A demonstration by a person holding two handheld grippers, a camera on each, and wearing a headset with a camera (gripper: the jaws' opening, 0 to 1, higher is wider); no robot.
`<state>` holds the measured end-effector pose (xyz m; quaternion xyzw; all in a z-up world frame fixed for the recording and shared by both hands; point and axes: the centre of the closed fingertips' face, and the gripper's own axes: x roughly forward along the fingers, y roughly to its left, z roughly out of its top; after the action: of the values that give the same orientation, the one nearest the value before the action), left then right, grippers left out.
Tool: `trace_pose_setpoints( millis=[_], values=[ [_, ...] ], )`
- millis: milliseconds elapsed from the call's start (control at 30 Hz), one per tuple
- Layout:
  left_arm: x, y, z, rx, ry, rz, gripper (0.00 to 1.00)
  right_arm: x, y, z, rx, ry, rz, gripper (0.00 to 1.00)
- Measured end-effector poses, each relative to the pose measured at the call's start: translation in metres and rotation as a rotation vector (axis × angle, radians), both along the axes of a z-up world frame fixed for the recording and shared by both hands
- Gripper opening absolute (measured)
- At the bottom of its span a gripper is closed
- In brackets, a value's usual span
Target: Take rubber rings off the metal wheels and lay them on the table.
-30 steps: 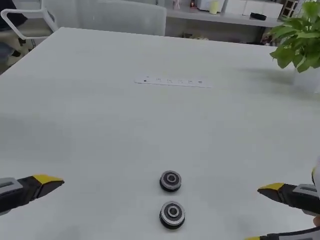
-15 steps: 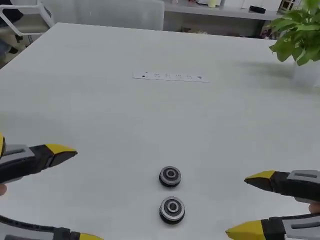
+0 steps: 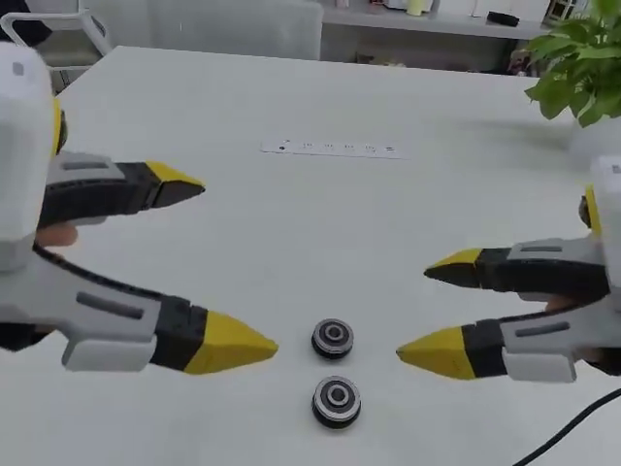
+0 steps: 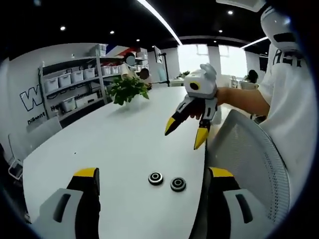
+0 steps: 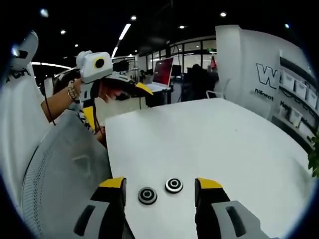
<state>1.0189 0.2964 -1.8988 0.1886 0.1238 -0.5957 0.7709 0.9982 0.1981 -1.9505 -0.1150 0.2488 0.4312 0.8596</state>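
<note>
Two small metal wheels with black rubber rings lie flat on the white table, one just beyond the other. My left gripper hovers open to their left, its lower fingertip close to the farther wheel. Opposite it, my right gripper stands open, tips pointing at the same wheel. Nothing is held. The left gripper view has both wheels between its own jaws, with the right gripper beyond. Between the right gripper view's own jaws lie the wheels.
A socket strip is set flush in the table's middle. A potted plant stands at the far right corner. Chairs sit behind the far edge. A black cable trails at the near right.
Both grippers have come up and inward from the bottom corners toward the wheels, now flanking them. The wheels have not moved.
</note>
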Motion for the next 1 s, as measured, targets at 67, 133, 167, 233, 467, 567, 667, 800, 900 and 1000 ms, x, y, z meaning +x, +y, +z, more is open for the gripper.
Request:
trace_pose_setpoints(
  millis=[67,133,167,233,467,567,667,800,900,1000],
  values=[
    [0.002,-0.007,0.003,-0.009,-0.010,-0.021,0.85,0.008,0.005,0.002,0.016,-0.002,0.004,0.53],
    [0.003,-0.018,0.004,-0.006,-0.018,-0.047,0.84,0.014,0.011,0.002,0.014,-0.009,0.018,0.53],
    [0.003,-0.021,0.004,-0.002,-0.027,-0.060,0.83,0.016,0.013,0.001,0.013,-0.010,0.024,0.53],
    [0.003,-0.029,0.004,0.003,-0.047,-0.089,0.82,0.019,0.017,-0.001,0.016,-0.004,0.043,0.52],
    [0.006,-0.052,-0.003,-0.011,-0.047,-0.144,0.76,0.026,0.028,-0.015,0.062,0.038,0.078,0.50],
    [0.010,-0.061,-0.006,-0.018,-0.061,-0.159,0.75,0.025,0.032,-0.025,0.063,0.048,0.097,0.48],
    [0.014,-0.070,-0.008,-0.054,-0.046,-0.155,0.73,0.023,0.033,-0.033,0.093,0.055,0.107,0.47],
    [0.020,-0.083,-0.025,-0.134,-0.017,-0.131,0.69,0.016,0.030,-0.054,0.079,0.088,0.107,0.43],
    [0.024,-0.083,-0.038,-0.127,-0.003,-0.107,0.67,0.012,0.031,-0.061,0.061,0.096,0.127,0.42],
    [0.024,-0.080,-0.051,-0.125,0.015,-0.089,0.65,0.007,0.032,-0.073,0.041,0.124,0.139,0.42]
  ],
)
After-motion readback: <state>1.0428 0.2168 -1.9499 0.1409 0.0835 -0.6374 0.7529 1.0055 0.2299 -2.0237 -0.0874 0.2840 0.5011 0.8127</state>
